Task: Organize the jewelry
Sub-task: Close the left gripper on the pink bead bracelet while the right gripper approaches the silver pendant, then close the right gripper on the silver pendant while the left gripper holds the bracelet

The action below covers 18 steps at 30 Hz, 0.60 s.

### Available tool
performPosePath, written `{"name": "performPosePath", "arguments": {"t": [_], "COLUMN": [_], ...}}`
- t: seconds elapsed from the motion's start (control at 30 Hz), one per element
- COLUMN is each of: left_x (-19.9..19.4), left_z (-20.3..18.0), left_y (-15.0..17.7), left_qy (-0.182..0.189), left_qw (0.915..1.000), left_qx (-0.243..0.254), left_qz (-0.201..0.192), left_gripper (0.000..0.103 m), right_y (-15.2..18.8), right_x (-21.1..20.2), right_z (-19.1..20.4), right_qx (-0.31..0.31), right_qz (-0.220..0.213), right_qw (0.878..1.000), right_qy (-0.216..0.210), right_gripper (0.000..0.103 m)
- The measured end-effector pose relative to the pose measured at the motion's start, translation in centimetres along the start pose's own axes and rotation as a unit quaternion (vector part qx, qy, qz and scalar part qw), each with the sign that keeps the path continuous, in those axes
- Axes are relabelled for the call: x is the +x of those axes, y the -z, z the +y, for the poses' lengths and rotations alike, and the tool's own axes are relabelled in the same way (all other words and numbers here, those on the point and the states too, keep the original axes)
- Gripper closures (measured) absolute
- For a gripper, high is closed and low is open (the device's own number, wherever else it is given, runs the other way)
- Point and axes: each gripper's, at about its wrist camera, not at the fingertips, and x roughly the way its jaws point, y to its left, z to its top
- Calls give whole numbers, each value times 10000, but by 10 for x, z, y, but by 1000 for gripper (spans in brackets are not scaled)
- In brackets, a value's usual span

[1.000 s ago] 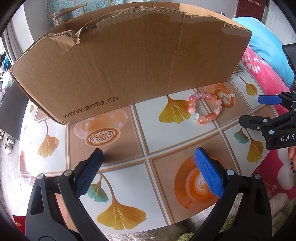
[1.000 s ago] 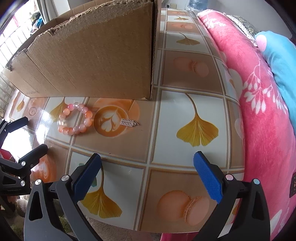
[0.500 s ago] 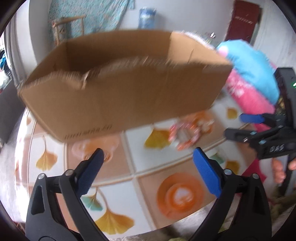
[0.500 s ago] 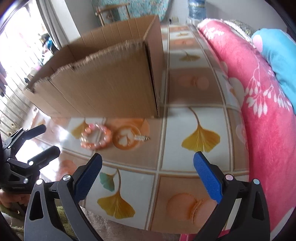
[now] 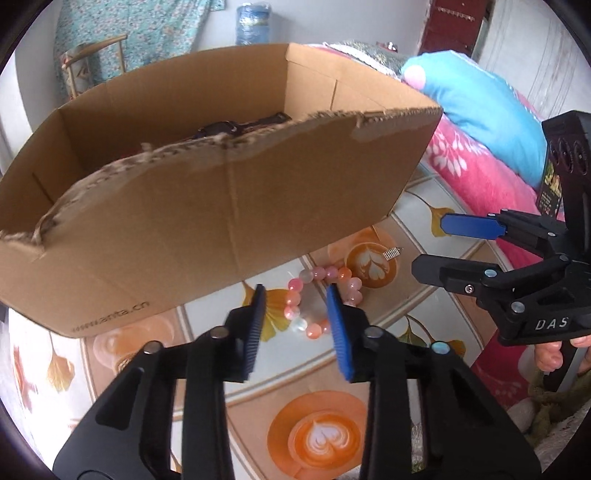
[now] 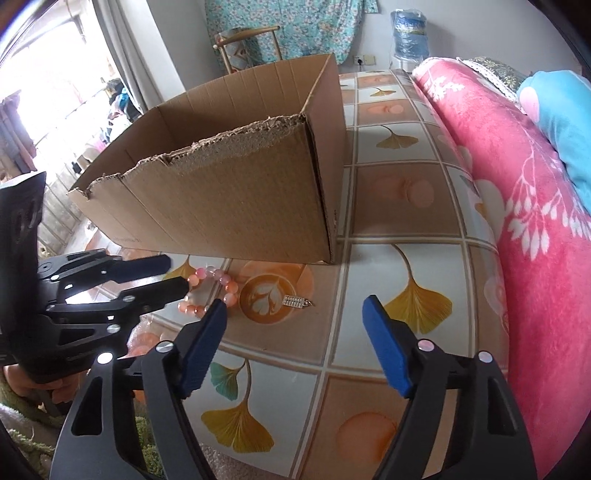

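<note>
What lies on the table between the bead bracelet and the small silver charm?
Only bare tablecloth with a printed latte cup between the bead bracelet and the silver charm; the right wrist view shows it best.

Item count: jewelry, container, tools, surroundings

One pink-and-orange beaded bracelet (image 5: 322, 300) and one small silver charm (image 5: 392, 253) lie on the one table with the patterned tablecloth (image 6: 406, 236); one open cardboard box (image 5: 207, 206) holds one dark wristwatch (image 5: 236, 128), partly hidden by the torn box edge. Two handheld grippers are present: one left gripper (image 5: 295, 325) and one right gripper (image 6: 291, 336), each with two blue-padded fingers. Surroundings: one pink floral blanket (image 6: 517, 206), one blue pillow (image 5: 476, 107), one chair (image 6: 243, 40), one water bottle (image 6: 408, 27).
</note>
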Motion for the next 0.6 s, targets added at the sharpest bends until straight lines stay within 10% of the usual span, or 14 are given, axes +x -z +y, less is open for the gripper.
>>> {"name": "performPosePath", "arguments": {"t": [0.6], "left_x": [13], "left_z": [3], "left_y": [4], "left_qy": [-445], "left_qw": [9982], "left_qx": [87], "left_qz": [380], "left_gripper": [94], "right_y": [-2], "right_x": [8], "right_z": [1], "right_qx": [-299], "right_qz": [147], "right_qw": [9994], "right_qy": [-12], "right_gripper": [60]}}
